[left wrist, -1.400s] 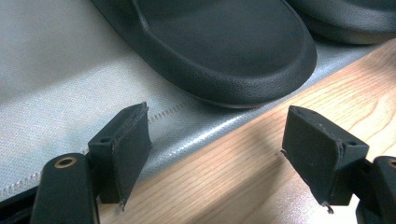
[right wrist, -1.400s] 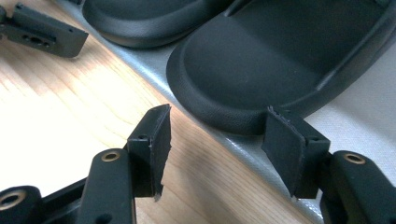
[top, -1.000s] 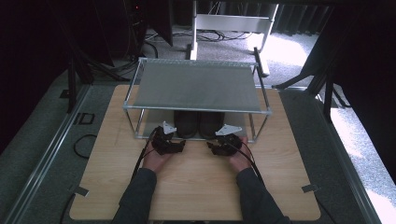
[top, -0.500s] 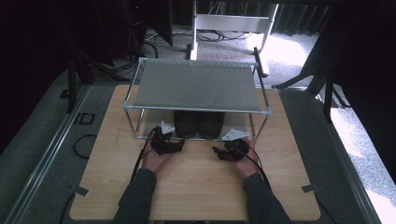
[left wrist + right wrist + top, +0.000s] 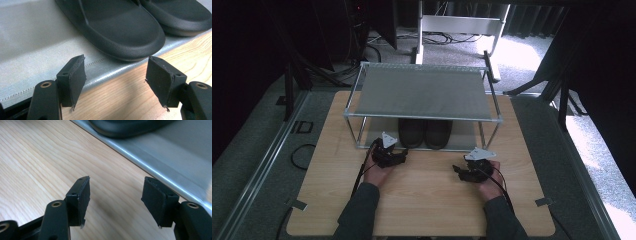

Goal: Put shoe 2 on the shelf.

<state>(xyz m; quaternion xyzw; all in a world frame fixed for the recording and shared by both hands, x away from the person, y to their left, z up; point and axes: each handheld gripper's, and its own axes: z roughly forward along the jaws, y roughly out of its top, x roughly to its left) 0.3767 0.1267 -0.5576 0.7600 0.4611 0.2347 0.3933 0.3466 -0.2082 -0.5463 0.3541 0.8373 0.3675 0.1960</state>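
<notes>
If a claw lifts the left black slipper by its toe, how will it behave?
The left slipper looks moulded from thick foam-like material, so probably light and slightly bendy. Its matte, pebbled surface suggests fair grip. Flat-soled on the lower shelf, it should slide, not roll.

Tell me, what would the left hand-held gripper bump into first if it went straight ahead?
Most likely the toe of the nearer black shoe on the rack's grey bottom shelf. The left hand-held gripper is open and empty; depth is hard to judge.
</notes>
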